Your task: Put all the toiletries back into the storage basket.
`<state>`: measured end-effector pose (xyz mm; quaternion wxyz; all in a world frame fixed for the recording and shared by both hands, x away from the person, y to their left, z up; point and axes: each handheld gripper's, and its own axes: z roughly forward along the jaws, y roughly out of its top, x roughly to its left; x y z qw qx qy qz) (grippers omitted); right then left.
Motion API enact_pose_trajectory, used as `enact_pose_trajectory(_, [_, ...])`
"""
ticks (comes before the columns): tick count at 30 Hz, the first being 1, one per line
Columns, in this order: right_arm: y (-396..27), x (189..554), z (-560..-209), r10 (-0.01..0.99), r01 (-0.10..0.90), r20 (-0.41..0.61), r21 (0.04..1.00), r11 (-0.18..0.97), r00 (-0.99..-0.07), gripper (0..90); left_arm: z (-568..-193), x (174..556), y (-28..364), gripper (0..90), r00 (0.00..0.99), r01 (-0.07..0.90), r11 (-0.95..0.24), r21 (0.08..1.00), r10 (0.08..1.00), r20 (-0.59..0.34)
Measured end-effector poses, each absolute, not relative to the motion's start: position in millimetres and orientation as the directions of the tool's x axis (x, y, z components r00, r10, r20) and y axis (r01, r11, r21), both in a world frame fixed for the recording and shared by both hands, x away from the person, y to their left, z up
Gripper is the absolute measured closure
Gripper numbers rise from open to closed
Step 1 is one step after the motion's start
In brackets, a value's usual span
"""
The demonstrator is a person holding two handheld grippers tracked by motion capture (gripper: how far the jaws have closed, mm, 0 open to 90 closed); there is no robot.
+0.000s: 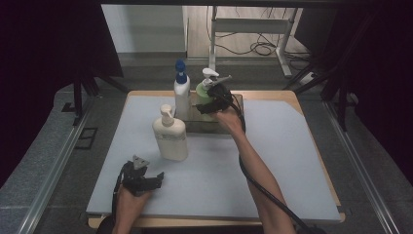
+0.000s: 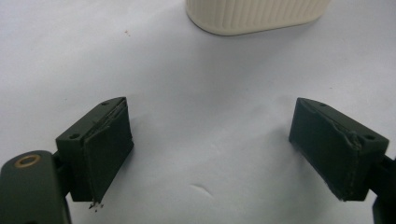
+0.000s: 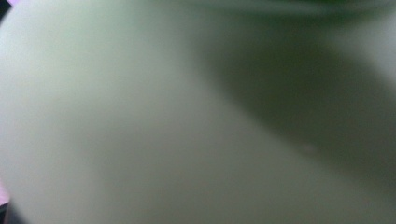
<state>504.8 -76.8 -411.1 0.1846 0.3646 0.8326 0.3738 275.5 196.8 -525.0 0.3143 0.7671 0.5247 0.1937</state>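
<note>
A pale grey mat (image 1: 272, 161) covers the table, with a clear bin (image 1: 214, 124) at its far middle. In the bin stands a light green pump bottle (image 1: 202, 90), and the right gripper (image 1: 208, 105) is set against its body, its jaws wide, apparently clasping the bottle. A blue-capped white bottle (image 1: 181, 92) stands just beside it, a cream pump bottle (image 1: 170, 134) nearer, and the left gripper (image 1: 146, 178) rests on the mat with jaws spread and bare.

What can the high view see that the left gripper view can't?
High view: a white bottle with blue pump, a green pump bottle in a clear box, the right hand-held gripper at it. Left gripper view: ribs on the cream plastic pump bottle's base, worn jaw pads. Both: that cream bottle, the pale table, the open left hand-held gripper.
</note>
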Motion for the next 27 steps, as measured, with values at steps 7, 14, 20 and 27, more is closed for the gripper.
enact_pose_trajectory(7, [-76.3,506.8,-420.5,0.746,0.487,-0.029,0.740,0.463,-0.665,12.0,-525.0,275.5,196.8,12.6,0.374,0.683,-0.252,0.685,0.927,-0.033])
enact_pose_trajectory(14, [-78.8,509.0,-420.6,0.753,0.516,0.002,0.730,0.449,-0.658,11.5,-525.0,275.5,196.8,12.6,0.374,0.683,-0.252,0.685,0.927,-0.033])
enact_pose_trajectory(20, [-81.7,509.4,-423.5,0.748,0.499,0.005,0.748,0.438,-0.663,11.0,-525.0,275.4,196.7,12.6,0.374,0.683,-0.252,0.685,0.927,-0.032])
enact_pose_trajectory(27, [-81.4,508.6,-425.3,0.731,0.480,-0.004,0.751,0.453,-0.683,5.4,-525.1,275.4,196.7,12.6,0.374,0.683,-0.252,0.686,0.927,-0.032])
